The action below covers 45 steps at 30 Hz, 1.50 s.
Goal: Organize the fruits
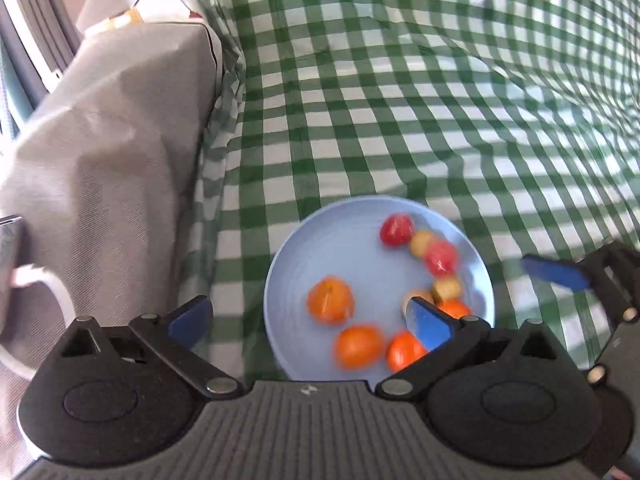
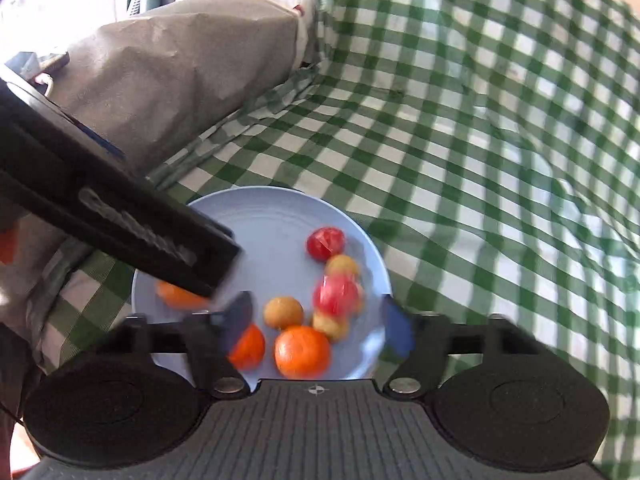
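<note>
A light blue plate (image 1: 344,240) sits on the green checked cloth and holds several fruits: oranges (image 1: 330,300), red fruits (image 1: 396,230) and small yellow ones (image 1: 446,288). My left gripper (image 1: 310,320) is open and empty, just above the plate's near rim. The plate also shows in the right wrist view (image 2: 272,216), with an orange (image 2: 302,352) and a red fruit (image 2: 325,243). My right gripper (image 2: 316,324) is open and empty over the plate's near edge. The left gripper's body (image 2: 120,216) crosses the plate's left side there. The right gripper's blue finger (image 1: 556,272) shows at the right in the left wrist view.
A grey cloth-covered bulk (image 1: 112,152) rises at the left of the plate; it also shows in the right wrist view (image 2: 180,64). The green checked cloth (image 1: 400,100) stretches wrinkled to the back and right. A white cable (image 1: 48,280) lies at the far left.
</note>
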Tool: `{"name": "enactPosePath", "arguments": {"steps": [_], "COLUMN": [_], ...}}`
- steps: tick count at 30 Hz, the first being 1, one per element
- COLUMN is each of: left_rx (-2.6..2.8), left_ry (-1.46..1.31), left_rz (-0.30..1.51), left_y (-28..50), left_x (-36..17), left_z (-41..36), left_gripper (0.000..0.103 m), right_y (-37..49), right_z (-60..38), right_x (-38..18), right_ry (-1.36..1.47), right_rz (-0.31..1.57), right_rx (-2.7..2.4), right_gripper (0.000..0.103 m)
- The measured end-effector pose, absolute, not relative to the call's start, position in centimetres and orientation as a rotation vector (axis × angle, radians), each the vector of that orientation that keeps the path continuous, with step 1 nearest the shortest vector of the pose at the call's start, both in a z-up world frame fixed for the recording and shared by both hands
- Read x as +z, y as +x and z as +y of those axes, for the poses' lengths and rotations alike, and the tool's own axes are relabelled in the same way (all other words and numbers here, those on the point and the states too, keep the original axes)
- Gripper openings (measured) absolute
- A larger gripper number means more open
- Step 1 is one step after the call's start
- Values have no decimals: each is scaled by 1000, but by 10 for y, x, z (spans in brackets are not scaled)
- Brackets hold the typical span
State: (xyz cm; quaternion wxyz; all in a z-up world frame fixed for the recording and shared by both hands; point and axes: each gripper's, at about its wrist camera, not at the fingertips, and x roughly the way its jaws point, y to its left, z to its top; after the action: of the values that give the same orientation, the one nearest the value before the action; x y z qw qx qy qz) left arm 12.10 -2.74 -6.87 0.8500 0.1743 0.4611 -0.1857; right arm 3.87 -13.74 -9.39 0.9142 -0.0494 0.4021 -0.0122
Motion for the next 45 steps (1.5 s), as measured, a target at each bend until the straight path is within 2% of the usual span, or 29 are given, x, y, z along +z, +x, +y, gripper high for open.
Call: {"name": "enactPosePath", "arguments": {"steps": [1, 3, 9, 12, 23, 45], "left_rx": [-372, -342, -344, -320, -325, -304], "left_ry": [381, 402, 328, 271, 339, 351], "left_rz": [967, 957, 999, 982, 906, 876], "left_y": [112, 91, 40, 23, -21, -22], "left_x": [-65, -58, -41, -37, -15, -8], "left_z": [-24, -16, 16, 29, 30, 28], "left_gripper": [103, 103, 103, 103, 103, 103], "right_y": [32, 10, -65, -86, -122, -130], "right_z": [-137, -137, -123, -112, -106, -111], "right_x": [-90, -80, -53, -45, -22, -22], "right_ry": [-95, -60, 42, 8, 6, 33], "right_rz": [829, 838, 809, 767, 671, 663], "right_rx": [-40, -67, -110, -117, -174, -205], "right_gripper": [81, 91, 102, 102, 102, 102]}}
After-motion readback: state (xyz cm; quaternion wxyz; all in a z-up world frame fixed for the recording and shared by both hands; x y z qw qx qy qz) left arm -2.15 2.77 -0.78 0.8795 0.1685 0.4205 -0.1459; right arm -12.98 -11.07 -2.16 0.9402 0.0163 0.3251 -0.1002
